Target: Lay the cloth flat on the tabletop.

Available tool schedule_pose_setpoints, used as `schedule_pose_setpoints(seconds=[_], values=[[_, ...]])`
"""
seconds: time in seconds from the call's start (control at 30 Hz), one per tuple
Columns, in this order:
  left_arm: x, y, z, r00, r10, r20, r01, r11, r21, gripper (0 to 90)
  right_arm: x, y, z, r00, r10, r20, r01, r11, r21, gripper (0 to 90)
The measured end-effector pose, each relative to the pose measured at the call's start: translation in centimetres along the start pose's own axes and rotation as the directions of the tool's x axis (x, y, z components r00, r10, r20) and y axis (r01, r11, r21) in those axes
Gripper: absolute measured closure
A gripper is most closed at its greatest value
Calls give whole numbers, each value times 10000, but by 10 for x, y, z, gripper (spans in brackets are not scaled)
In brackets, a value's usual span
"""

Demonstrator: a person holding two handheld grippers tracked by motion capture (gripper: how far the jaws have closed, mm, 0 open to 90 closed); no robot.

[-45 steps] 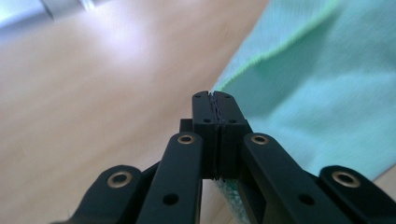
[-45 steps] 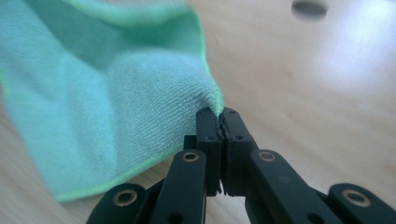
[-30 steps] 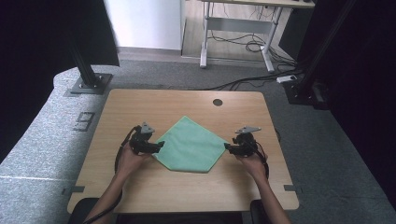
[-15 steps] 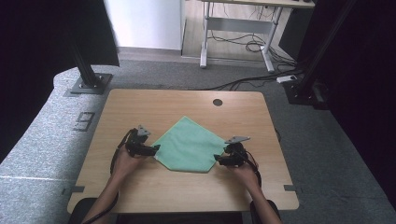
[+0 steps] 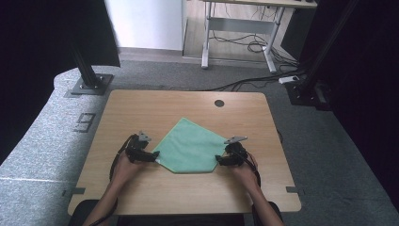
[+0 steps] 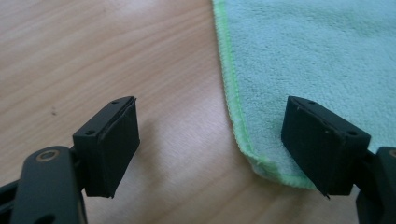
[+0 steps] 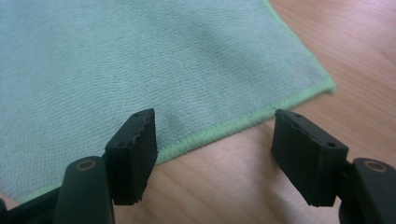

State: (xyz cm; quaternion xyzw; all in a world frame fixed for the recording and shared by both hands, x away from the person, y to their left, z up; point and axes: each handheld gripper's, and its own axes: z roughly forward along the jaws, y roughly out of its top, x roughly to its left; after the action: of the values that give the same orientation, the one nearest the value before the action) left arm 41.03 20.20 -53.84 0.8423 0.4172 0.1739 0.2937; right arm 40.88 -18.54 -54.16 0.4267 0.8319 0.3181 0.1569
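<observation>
Green cloth point(image 5: 190, 147) flat on table point(image 5: 188, 106), corners between spread jaws of left gripper point(image 5: 155, 156) and right gripper point(image 5: 218, 160), right's just widening

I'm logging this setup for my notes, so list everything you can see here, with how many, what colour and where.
cloth: one, light green, flat on the table's near middle, turned like a diamond
table: one, light wood, centre of the high view
round hole: one, dark, in the tabletop's far right part
desk frame: one, pale metal legs, on the floor behind the table, cables under it
black stands: two, on the grey carpet by the table's far corners
left gripper: one, black, jaws open astride the cloth's left corner
right gripper: one, black, jaws open, have just been opening, over the cloth's edge near its right corner
</observation>
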Motion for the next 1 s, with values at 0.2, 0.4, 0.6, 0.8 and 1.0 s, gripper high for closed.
schedule_pose_setpoints(seconds=[0.2, 0.4, 0.6, 0.8, 1.0], values=[[-11, -10, -7, 9991, -54, 426, 54, 10000, -1, 194, -12, 9, 7, 9996, 85, 264, -85, 10000, -10, 307], [-18, -15, -11, 9974, -64, 714, 63, 10000, 11, 194, -20, 22, 17, 9985, 79, 539, -83, 9999, 81, 311], [-26, -17, -14, 9968, 39, 795, -41, 10000, 19, 194, -25, 35, 27, 9975, 116, 694, -123, 9999, 93, 319], [-30, -18, -15, 9965, 142, 826, -148, 9999, 68, 194, -26, 47, 38, 9969, 126, 771, -130, 9999, 35, 323], [-30, -19, -16, 9970, 152, 755, -158, 9999, 67, 193, -26, 57, 47, 9966, 14, 825, -11, 10000, -37, 323]])
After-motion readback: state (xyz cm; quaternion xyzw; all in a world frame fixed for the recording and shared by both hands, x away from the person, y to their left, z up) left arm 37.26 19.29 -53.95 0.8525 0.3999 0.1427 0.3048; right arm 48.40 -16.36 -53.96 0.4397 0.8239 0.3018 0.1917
